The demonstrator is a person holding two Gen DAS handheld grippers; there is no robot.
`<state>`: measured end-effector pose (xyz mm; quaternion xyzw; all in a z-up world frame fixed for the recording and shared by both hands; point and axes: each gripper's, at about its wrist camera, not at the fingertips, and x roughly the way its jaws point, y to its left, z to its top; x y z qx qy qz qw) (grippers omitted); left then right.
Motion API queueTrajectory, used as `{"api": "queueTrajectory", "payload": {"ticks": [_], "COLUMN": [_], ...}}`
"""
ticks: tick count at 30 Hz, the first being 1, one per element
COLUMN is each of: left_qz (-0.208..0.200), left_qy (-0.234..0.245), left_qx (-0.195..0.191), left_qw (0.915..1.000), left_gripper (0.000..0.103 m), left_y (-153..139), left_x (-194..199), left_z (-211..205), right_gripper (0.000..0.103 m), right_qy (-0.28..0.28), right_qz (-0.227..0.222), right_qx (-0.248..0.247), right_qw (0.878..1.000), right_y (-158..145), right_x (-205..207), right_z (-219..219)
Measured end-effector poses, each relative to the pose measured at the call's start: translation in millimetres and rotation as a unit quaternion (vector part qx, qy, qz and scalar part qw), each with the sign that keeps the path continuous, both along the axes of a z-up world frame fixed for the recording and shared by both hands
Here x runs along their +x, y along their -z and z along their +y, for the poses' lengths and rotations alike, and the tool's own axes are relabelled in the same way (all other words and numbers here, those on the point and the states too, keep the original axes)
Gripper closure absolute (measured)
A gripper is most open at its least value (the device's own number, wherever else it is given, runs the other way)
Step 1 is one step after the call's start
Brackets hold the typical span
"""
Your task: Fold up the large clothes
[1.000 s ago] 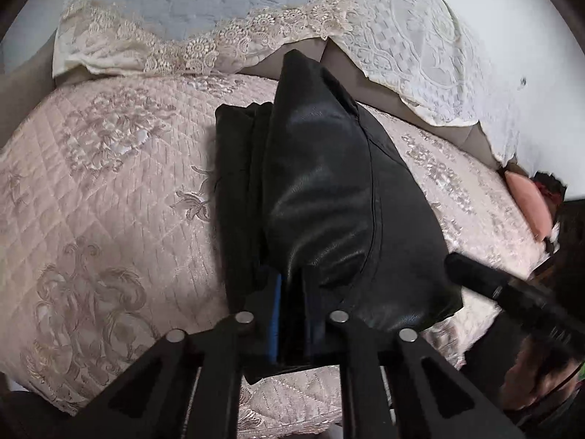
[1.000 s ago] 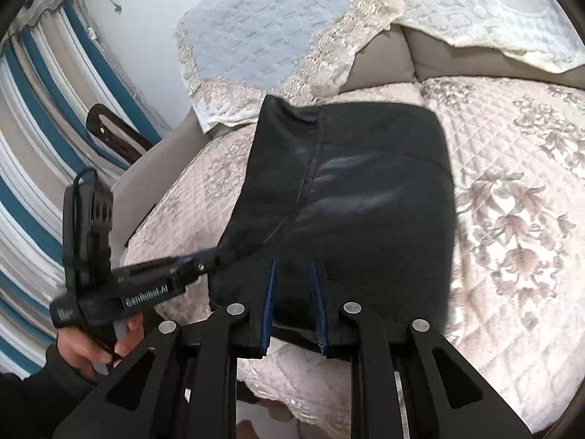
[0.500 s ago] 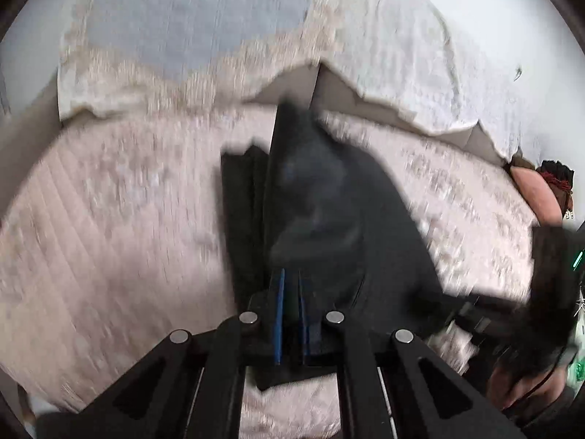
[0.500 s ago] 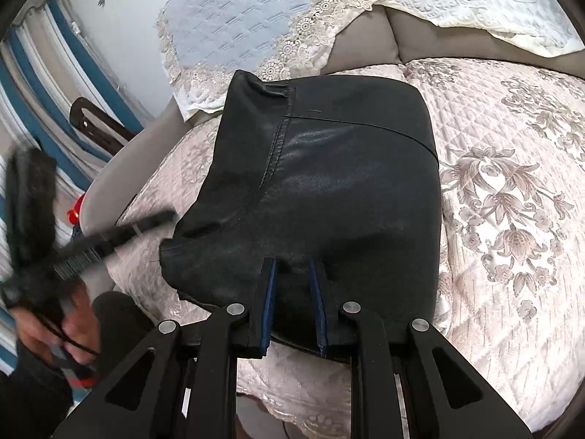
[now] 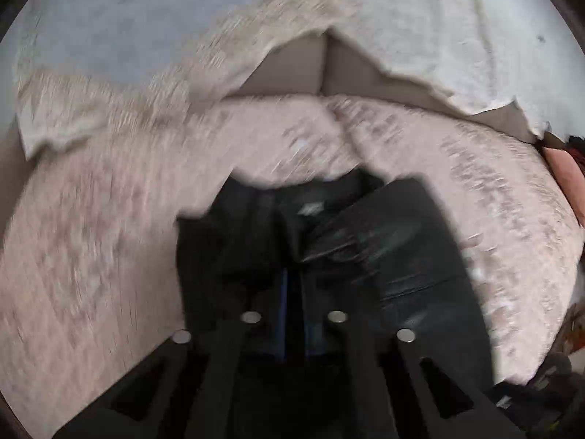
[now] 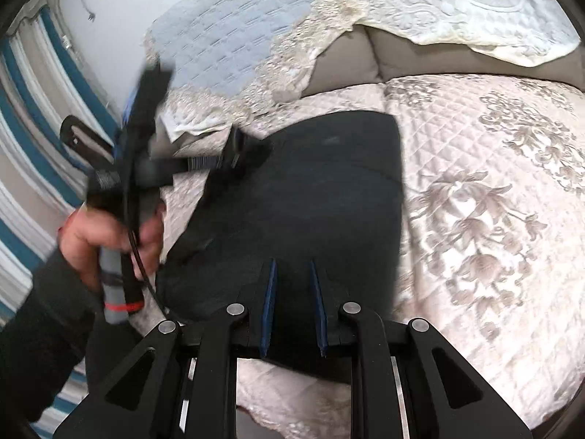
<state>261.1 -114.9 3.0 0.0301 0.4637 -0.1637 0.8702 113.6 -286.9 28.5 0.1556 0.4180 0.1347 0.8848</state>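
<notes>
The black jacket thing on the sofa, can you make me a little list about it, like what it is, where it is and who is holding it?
thing: black leather-looking garment
where: lying on the quilted pink sofa cover
behind it: lacy cloths over the sofa back
left gripper: fingers nearly together with dark cloth between them, blurry
right gripper: fingers apart, over the near edge of the garment
left hand: grasps the gripper handle
</notes>
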Motion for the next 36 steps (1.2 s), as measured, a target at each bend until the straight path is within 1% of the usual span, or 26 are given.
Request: {"api": "queueTrajectory", "payload": {"ticks": [3,5,8,9,10,12,14,18,21,25,28,30,32,33,34,35,36], "left_qz": [-0.007,-0.020,-0.028,-0.032,-0.037,-0.041,-0.040,-0.032,-0.037,-0.064,-0.076,-0.071,-0.052,-0.038,-0.033,-0.037,-0.041], "left_qy": [-0.002,-0.004,-0.010,-0.010,-0.007,-0.004,-0.001,-0.003,-0.004,0.007,0.018,0.024,0.015,0.006,-0.005,-0.011,-0.021], "left_qx": [-0.004,-0.005,-0.012,-0.012,-0.011,-0.013,-0.015,-0.036,-0.047,-0.061,-0.084,-0.082,-0.063,-0.061,-0.064,-0.061,-0.053], "left_qw": [1.0000,0.9998,0.9995,0.9994,0.9992,0.9991,0.9991,0.9988,0.9982,0.9960,0.9934,0.9938,0.9965,0.9974,0.9974,0.9974,0.9975], "left_gripper": [0.098,0.098,0.098,0.098,0.099,0.099,0.099,0.099,0.099,0.099,0.098,0.098,0.098,0.097,0.098,0.097,0.093], "left_y": [18,20,25,28,30,32,31,22,8,-15,-26,-20,-1,10,16,21,24], "left_x": [-16,-23,-23,-21,-21,-18,-16,-20,-36,-77,-111,-125,-130,-129,-129,-130,-129], "left_z": [14,17,16,16,15,16,16,23,31,41,51,53,56,60,64,68,70], "right_gripper": [0.084,0.084,0.084,0.084,0.083,0.083,0.083,0.083,0.083,0.083,0.083,0.083,0.083,0.083,0.083,0.083,0.082], "right_qy": [0.007,0.010,0.005,-0.002,-0.016,-0.028,-0.026,-0.017,-0.015,-0.030,-0.048,-0.058,-0.057,-0.059,-0.062,-0.064,-0.067], "right_qz": [0.005,0.005,0.002,0.007,0.021,0.036,0.031,0.029,0.008,-0.016,-0.014,-0.005,-0.001,-0.001,0.000,0.003,0.007], "right_qx": [0.001,0.000,-0.007,-0.012,-0.026,-0.041,-0.043,-0.048,-0.041,-0.042,-0.044,-0.049,-0.057,-0.056,-0.059,-0.064,-0.069], "right_qw": [1.000,1.000,1.000,1.000,0.999,0.998,0.998,0.998,0.999,0.999,0.998,0.997,0.997,0.997,0.996,0.996,0.995], "right_y": [4,5,5,8,18,32,33,20,4,-9,-4,6,15,18,23,25,29], "right_x": [8,17,28,32,39,44,44,37,18,-4,-12,-12,-11,-10,-9,-7,-6], "right_z": [-5,-8,-7,-5,0,7,8,5,2,12,24,31,36,37,38,39,40]}}
